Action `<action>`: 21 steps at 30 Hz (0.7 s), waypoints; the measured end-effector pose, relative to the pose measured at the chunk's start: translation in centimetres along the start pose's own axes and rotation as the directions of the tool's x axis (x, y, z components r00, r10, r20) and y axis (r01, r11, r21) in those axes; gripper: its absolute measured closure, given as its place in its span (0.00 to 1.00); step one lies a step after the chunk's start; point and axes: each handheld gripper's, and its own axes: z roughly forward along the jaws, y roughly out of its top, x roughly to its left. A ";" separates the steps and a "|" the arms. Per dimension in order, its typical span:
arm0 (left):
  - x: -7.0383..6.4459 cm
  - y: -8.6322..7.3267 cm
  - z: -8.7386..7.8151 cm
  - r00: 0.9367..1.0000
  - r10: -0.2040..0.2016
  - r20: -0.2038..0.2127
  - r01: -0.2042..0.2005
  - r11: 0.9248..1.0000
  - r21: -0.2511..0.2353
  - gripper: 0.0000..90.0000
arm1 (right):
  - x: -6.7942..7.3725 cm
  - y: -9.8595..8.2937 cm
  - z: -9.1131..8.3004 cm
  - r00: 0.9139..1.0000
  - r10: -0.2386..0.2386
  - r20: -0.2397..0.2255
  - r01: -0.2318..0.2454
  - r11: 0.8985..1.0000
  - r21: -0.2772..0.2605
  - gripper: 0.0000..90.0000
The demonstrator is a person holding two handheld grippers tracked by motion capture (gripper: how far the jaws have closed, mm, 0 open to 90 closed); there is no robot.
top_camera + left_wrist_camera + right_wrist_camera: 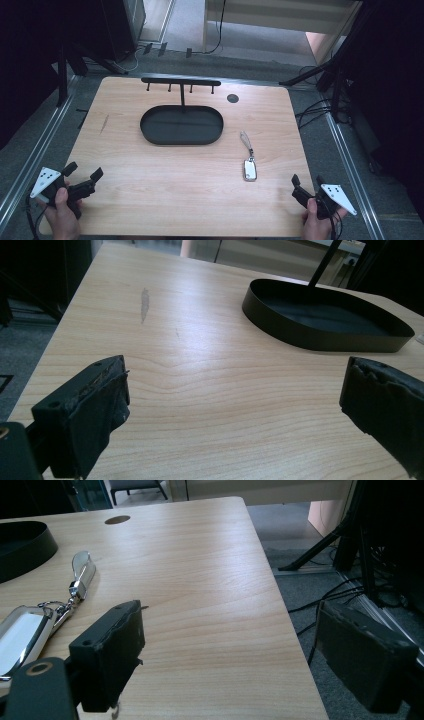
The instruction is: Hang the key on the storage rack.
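Item: keychain point(248, 161), a silvery tag on a short strap. I saw it lying flat on the worktop point(150, 175) toward the right edge, well apart from both claws. In the right gripper view its tag was cut off at the left border, so I could not read its face.

Item: black oval tray point(181, 125), near the far edge at mid-width, with a post rising to a crossbar point(180, 80) of four pegs. In the left gripper view the post ran out of the top.

Item: left gripper point(82, 176), near the front left corner, jaws released and spread, nothing between them.

Item: right gripper point(307, 181), near the front right corner, likewise released.

Surface: pale wood grain, one grey scuff point(144, 304) toward the left edge, a round cable hole point(232, 98) near the far right corner.

Room: grey carpet, dark stands, loose cables point(312, 110); the sides were too dark to make out.
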 end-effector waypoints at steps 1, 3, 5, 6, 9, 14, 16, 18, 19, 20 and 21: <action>0.0 0.0 0.0 1.000 -0.001 -0.001 0.001 1.000 0.001 0.00 | 0.0 0.0 0.0 1.000 -0.002 0.000 0.002 1.000 0.002 0.15; 0.0 0.0 0.1 1.000 0.001 0.000 -0.001 1.000 0.005 0.00 | 0.1 0.0 0.0 1.000 -0.003 0.004 0.003 1.000 0.012 0.15; -0.1 0.1 0.2 1.000 0.004 0.001 -0.004 1.000 0.009 0.00 | 0.1 0.2 0.1 1.000 -0.008 0.005 0.008 1.000 0.028 0.15; 0.0 0.1 0.2 1.000 0.002 0.003 -0.002 1.000 0.006 0.00 | 0.0 0.3 0.2 1.000 -0.009 0.004 0.008 0.999 0.039 0.15; 0.0 0.1 0.1 1.000 0.001 0.004 -0.001 1.000 0.005 0.00 | -0.3 0.5 0.3 1.000 0.006 0.002 -0.006 0.998 0.060 0.15; -0.1 0.1 0.2 1.000 0.014 0.000 -0.014 1.000 0.012 0.00 | -0.6 0.8 0.9 1.000 0.007 -0.011 -0.006 0.993 0.118 0.15; -0.2 0.1 0.2 1.000 0.015 -0.001 -0.015 1.000 0.011 0.00 | -0.5 1.0 1.3 1.000 -0.020 -0.002 0.020 0.989 0.148 0.15; -0.1 0.1 0.2 1.000 0.014 0.002 -0.014 1.000 0.012 0.00 | -0.5 1.2 1.6 1.000 -0.023 -0.003 0.023 0.985 0.169 0.16; -0.1 0.1 0.2 1.000 0.010 0.002 -0.010 1.000 0.014 0.00 | -0.4 1.5 1.8 1.000 -0.025 -0.007 0.026 0.983 0.183 0.16; -0.1 0.1 0.2 1.000 0.008 0.005 -0.008 1.000 0.017 0.00 | -0.4 2.1 2.3 0.999 -0.006 -0.040 0.014 0.978 0.206 0.18; -0.1 0.1 0.2 1.000 0.007 0.005 -0.007 1.000 0.017 0.00 | -0.4 2.1 2.3 0.999 -0.006 -0.040 0.014 0.978 0.206 0.18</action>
